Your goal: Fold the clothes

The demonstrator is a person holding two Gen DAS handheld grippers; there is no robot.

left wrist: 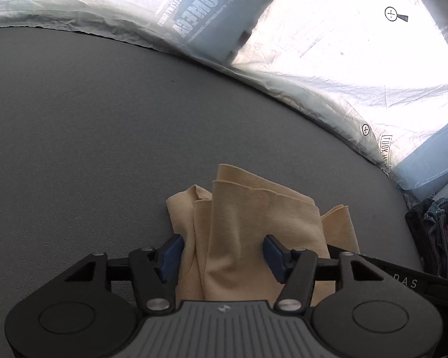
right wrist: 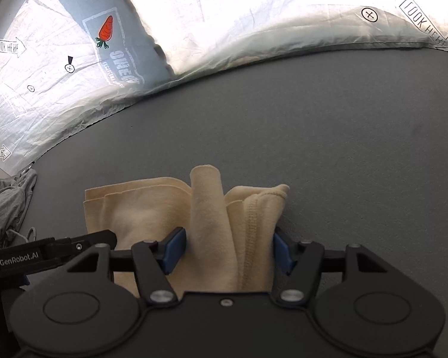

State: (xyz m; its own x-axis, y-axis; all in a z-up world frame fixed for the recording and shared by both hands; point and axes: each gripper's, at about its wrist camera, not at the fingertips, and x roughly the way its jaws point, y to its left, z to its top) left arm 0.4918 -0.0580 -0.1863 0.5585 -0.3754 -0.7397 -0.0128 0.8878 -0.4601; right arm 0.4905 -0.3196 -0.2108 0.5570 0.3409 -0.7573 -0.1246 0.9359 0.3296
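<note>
A beige garment (left wrist: 254, 203), folded into a small stack, lies on the grey mat (left wrist: 89, 134). My left gripper (left wrist: 222, 247) points down onto its near left part, and both blue pads press into a bunched ridge of the cloth. In the right wrist view the beige garment (right wrist: 140, 208) shows a raised roll and a stitched hem. My right gripper (right wrist: 228, 246) squeezes that roll and hem between its pads. Both grippers sit side by side on the garment's near edge. The left gripper's black body (right wrist: 44, 253) shows at the lower left of the right view.
A white printed sheet (left wrist: 343, 59) with carrot pictures borders the mat's far side. A dark pile of clothes (left wrist: 433, 232) lies off the mat's right end. A crumpled grey garment (right wrist: 6, 203) lies at its left end. Bare grey mat (right wrist: 343, 134) stretches beyond the garment.
</note>
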